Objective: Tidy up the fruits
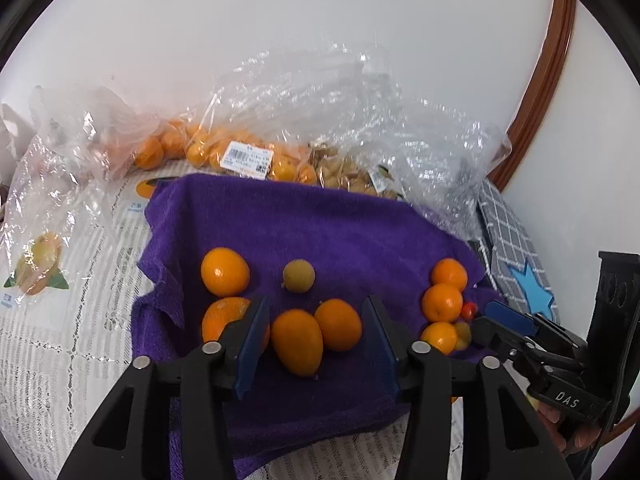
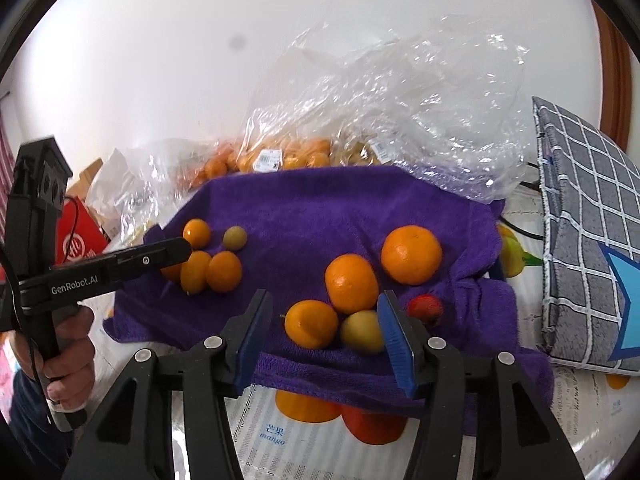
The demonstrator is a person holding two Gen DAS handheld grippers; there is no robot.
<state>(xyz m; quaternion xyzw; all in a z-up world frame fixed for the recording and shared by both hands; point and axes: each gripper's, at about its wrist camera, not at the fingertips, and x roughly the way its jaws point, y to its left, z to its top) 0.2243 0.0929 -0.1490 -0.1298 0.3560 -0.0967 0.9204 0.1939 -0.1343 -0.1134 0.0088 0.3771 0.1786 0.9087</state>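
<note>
Small orange, yellow-green and red fruits (image 1: 296, 342) were spread loose over a crumpled purple terry towel (image 1: 320, 220), which was laid on a white patterned tablecloth (image 1: 48, 344). In the left wrist view, two oval orange fruits lay touching each other between and just beyond the blue pads of the left gripper (image 1: 316, 344), whose fingers were spread wide and held nothing. In the right wrist view, a round orange fruit (image 2: 311, 323) and a yellow-green fruit (image 2: 362, 332) lay side by side between the fingers of the right gripper (image 2: 326, 332), likewise wide open and empty; a small red fruit (image 2: 425, 308) sat just outside its right finger. The step in hand was judged to be sorting into groups, with a grasp not yet made. The next move would call for one fruit to be singled out, since each gripper framed a touching pair and closing could pinch both or roll one away. Behind the towel, crinkled clear plastic bags of orange fruit (image 1: 240, 152) were piled, and a grey checked cushion (image 2: 588, 232) lay to the right.
</note>
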